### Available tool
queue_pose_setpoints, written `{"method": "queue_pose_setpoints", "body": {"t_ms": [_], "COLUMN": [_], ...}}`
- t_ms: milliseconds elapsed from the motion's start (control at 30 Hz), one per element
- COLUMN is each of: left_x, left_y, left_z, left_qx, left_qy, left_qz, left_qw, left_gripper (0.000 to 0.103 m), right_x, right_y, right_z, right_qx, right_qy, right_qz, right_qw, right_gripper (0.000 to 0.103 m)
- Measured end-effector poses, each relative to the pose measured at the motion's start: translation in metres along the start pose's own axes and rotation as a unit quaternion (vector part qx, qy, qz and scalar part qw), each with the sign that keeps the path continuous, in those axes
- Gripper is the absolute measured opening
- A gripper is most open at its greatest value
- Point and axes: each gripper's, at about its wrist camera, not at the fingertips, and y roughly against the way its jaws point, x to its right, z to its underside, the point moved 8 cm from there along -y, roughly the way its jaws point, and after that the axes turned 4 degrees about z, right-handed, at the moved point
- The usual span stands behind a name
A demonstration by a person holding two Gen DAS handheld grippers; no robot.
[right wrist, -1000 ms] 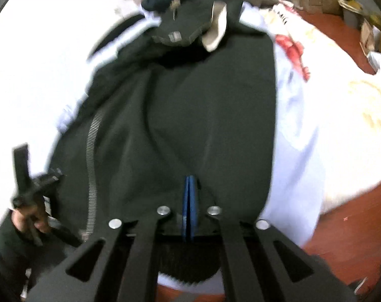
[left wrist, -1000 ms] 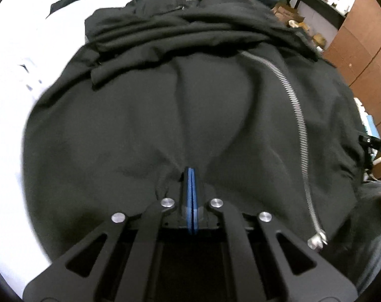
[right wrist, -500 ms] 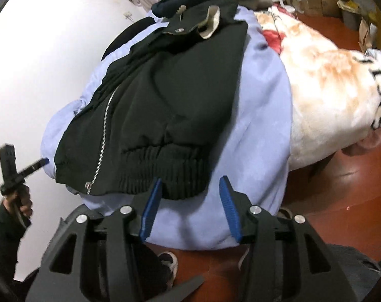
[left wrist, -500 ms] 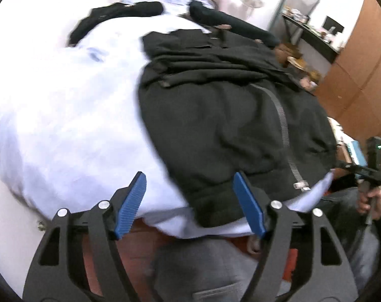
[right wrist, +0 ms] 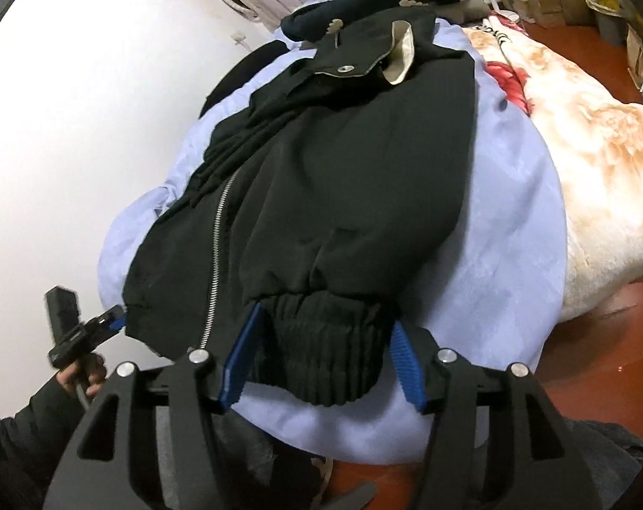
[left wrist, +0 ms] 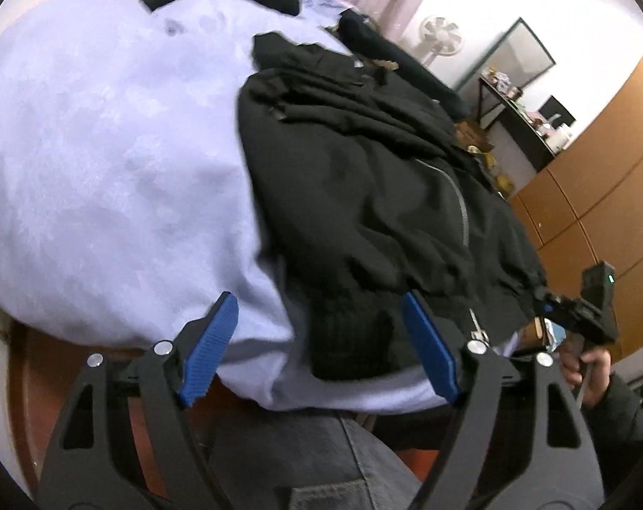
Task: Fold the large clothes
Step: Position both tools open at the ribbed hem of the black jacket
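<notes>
While apart, both tongs [left wrist: 319, 350] [right wrist: 323, 359] wide.

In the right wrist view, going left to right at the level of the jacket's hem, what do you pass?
Other handheld black gripper → silver metal zipper of the black zip-up jacket → black ribbed knit cuff → pale lavender bed cover → cream and orange plush blanket.
</notes>
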Motion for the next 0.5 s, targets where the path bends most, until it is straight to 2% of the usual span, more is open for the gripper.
{"method": "queue_pose_setpoints", "body": {"t_ms": [133,233,400,500], "left_x": [0.012,0.016,0.033,0.030], "left_y": [-0.012,-0.024,-0.045,-0.058], "left_z": [0.009,0.010,0.011,0.002], "left_qx": [-0.016,-0.016,-0.031,-0.029], "left_qy": [-0.018,-0.003,-0.017,0.003], "left_qz": [0.015,0.031,0.048,0.053], "left_qw": [0.9996,0.9994,0.9982,0.9981], "left_gripper": [0.077,0.077,0.080,0.080], "right_x": [0.000,0.000,-0.008,-0.001], "right_y": [-0.004,-0.001,0.009,-0.003], "right_z": [-0.002,-0.003,-0.007,-0.005], "right_qx": [0.000,0.002,0.017,-0.002], "right_qy": [-0.004,-0.001,-0.001,-0.007], "right_qz": [-0.001,-0.003,-0.034,-0.013], "right_qw": [1.000,1.000,0.999,1.000], "right_gripper": [0.061,0.061,0.060,0.061]}}
